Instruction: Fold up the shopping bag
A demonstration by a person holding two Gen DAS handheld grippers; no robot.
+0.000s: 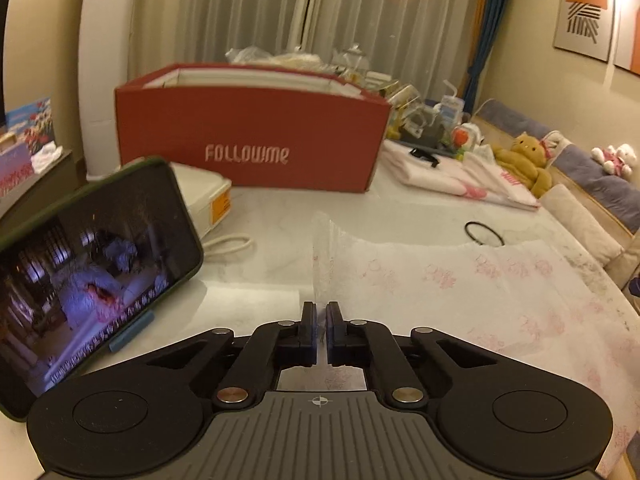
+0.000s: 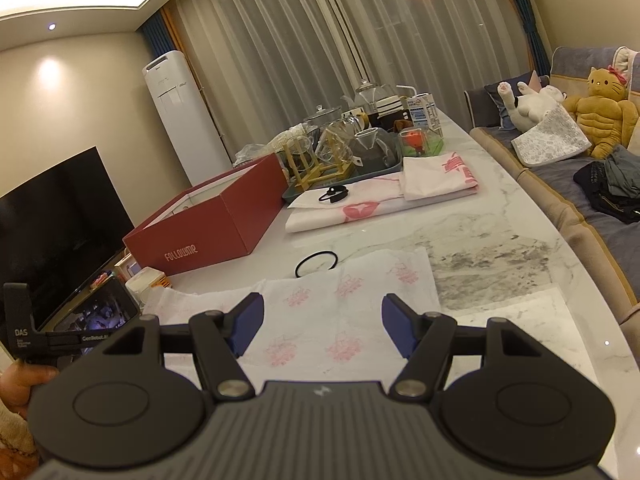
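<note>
A thin white shopping bag (image 1: pixel 460 280) with pink prints lies spread on the marble table (image 2: pixel 500 240). My left gripper (image 1: pixel 321 312) is shut on the bag's left edge, and a pinched ridge of the film rises from between its pads. In the right wrist view the bag (image 2: pixel 344 292) lies flat under my right gripper (image 2: pixel 323 308), which is open with its blue pads wide apart and nothing gripped. The left tool shows at that view's left edge, held by a hand (image 2: pixel 24 376).
A red FOLLOWME box (image 1: pixel 252 136) stands behind the bag. A phone on a stand (image 1: pixel 92 260) is at the left beside a white box (image 1: pixel 208 200). A black hair tie (image 2: pixel 316 264), folded bags (image 2: pixel 380 196) and a glassware tray (image 2: pixel 344 148) lie further back. A sofa with plush toys (image 2: pixel 600 120) runs along the right.
</note>
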